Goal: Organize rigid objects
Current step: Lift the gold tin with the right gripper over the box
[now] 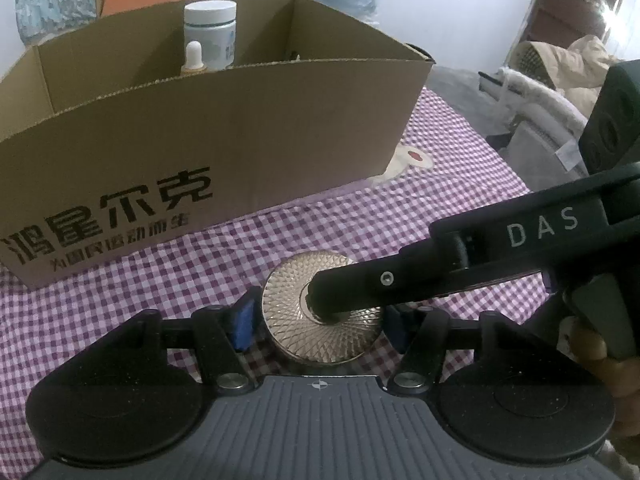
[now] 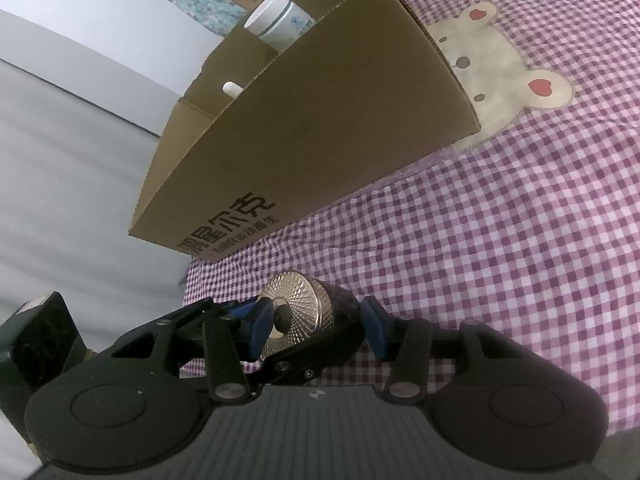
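Gold lid: sitting on jar, upright on checked cloth, near box.
Left gripper: flanking lid, contact unclear.
Right gripper: spread open around jar, one finger overlapping lid.
Box: holding white bottle and dropper.

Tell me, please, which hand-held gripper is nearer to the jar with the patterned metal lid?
Right. One finger of the right hand-held gripper rests on the lid's centre; the left hand-held gripper straddles the jar, pads seemingly just short of its sides.
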`<state>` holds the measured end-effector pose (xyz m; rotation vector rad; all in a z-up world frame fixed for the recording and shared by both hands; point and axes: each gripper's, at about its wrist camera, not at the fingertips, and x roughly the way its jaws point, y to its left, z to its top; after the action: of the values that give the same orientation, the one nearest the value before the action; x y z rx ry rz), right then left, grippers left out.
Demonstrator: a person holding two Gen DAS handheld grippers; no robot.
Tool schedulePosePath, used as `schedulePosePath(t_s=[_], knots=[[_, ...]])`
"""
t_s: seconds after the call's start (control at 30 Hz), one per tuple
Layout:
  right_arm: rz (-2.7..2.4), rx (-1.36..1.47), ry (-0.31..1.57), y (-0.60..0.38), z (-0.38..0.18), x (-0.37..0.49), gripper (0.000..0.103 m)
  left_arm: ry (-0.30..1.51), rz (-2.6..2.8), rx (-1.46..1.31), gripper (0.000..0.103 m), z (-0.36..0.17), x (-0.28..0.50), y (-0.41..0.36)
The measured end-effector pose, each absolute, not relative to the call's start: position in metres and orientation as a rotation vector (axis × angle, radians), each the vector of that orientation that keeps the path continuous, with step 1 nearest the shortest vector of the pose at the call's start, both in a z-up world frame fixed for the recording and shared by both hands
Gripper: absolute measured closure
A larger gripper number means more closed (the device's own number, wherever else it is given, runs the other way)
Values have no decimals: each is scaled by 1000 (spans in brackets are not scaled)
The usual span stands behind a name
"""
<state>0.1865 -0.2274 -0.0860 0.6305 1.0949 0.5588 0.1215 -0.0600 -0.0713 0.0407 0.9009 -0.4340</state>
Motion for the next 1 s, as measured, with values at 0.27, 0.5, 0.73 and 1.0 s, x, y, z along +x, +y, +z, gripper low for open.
schedulePosePath(t_s=[0.27,0.5,0.73,1.0], knots=[[558,628,1078,-231,-80,184,56,889,-432,29,45,-66,123,-59],[560,626,1067,-230,-75,182,56,875,-423,19,45,-61,120,-58],[584,603,1006,-225,-47,177,56,792,-414,2,45,-31,111,-48],[623,511,828,-217,29,192,56,639,-416,1,45,34,131,-41]])
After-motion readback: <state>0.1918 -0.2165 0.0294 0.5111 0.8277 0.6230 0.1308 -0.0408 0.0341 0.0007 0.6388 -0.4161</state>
